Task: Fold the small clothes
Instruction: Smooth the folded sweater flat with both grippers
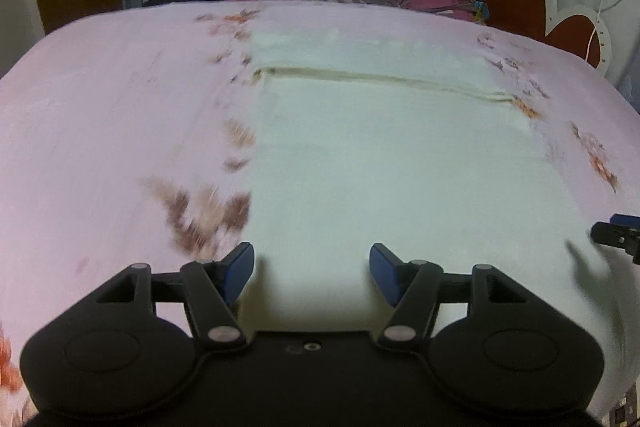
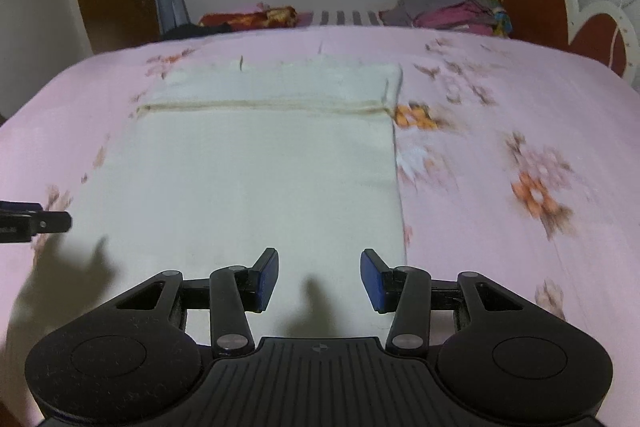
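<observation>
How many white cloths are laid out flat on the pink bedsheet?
1. The white rectangular cloth lies flat mid-bed on the pink floral bedsheet, below both open grippers. The piled clothes at the far edge may hide others.

cloth (image 2: 244,179): flat on bed (image 2: 500,99), centre
clothes pile (image 2: 452,7): bed's far right corner
grippers: bed's near edge

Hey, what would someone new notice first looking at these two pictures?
A pale cloth lies flat mid-bed on the pink floral bedsheet, its far part crossed by a seam. The left gripper and right gripper hover open over its near edge. Folded clothes are piled by the headboard.
</observation>
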`<state>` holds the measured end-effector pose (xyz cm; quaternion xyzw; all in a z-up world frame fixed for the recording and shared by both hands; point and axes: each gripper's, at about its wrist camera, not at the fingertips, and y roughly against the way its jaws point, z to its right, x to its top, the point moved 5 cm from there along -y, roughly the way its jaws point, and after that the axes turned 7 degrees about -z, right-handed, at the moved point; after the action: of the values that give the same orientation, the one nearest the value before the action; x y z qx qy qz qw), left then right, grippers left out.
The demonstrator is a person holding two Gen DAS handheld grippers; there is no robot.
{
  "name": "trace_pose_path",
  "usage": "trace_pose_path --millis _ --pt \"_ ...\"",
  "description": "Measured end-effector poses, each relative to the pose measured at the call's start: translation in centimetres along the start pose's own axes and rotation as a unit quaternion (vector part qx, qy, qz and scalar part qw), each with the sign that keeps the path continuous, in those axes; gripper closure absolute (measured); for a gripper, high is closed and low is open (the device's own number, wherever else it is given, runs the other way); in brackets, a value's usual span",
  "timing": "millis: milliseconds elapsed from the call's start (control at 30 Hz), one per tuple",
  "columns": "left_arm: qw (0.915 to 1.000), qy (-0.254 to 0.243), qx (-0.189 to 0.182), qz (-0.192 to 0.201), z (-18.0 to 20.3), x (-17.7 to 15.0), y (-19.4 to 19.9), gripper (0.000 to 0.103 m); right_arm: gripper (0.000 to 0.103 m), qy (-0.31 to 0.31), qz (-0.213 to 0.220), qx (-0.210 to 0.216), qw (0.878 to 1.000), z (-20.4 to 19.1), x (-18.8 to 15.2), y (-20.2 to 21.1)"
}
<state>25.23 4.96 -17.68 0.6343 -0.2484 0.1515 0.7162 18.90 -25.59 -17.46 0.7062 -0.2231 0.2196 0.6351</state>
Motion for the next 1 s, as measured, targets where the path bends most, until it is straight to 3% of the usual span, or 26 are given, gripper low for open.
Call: trace_pose_path --millis 67,167,433,633,867,900,933,1000 --pt "1.0000 0.006 0.002 -0.005 -0.7 -1.3 0.4 0.040 0.055 -0.002 -0.008 -0.008 1.000 0.0 -1.4 0.4" --pt "0.9998 0.016 0.007 -0.010 -2.0 -3.0 1.2 0.040 0.036 -0.009 -0.012 -0.020 1.000 0.2 -3.2 1.3" --pt "0.9988 0.042 0.000 -0.025 -4.1 -6.1 2.6 0.045 0.036 -0.018 -0.028 -0.048 0.998 0.8 -6.6 2.5" --pt "0.9953 0.066 -0.045 -0.055 -3.9 -7.9 2.1 0.054 0.036 -0.036 -0.050 -0.062 0.996 2.1 -8.7 2.4" --pt "0.9928 0.073 -0.070 -0.065 -2.9 -8.7 1.7 0.054 0.037 -0.065 -0.071 -0.053 0.994 2.9 -10.4 2.3" --pt "0.9924 0.073 -0.074 -0.066 -2.7 -8.7 1.7 0.054 0.043 -0.070 -0.073 -0.048 0.994 2.9 -10.6 2.3" --pt "0.9924 0.070 -0.077 -0.066 -2.5 -8.7 1.7 0.055 0.057 -0.076 -0.074 -0.038 0.994 2.9 -10.8 2.4" --pt "0.9929 0.061 -0.080 -0.063 -2.1 -8.8 1.7 0.067 0.070 -0.091 -0.077 -0.018 0.993 2.7 -11.0 2.5"
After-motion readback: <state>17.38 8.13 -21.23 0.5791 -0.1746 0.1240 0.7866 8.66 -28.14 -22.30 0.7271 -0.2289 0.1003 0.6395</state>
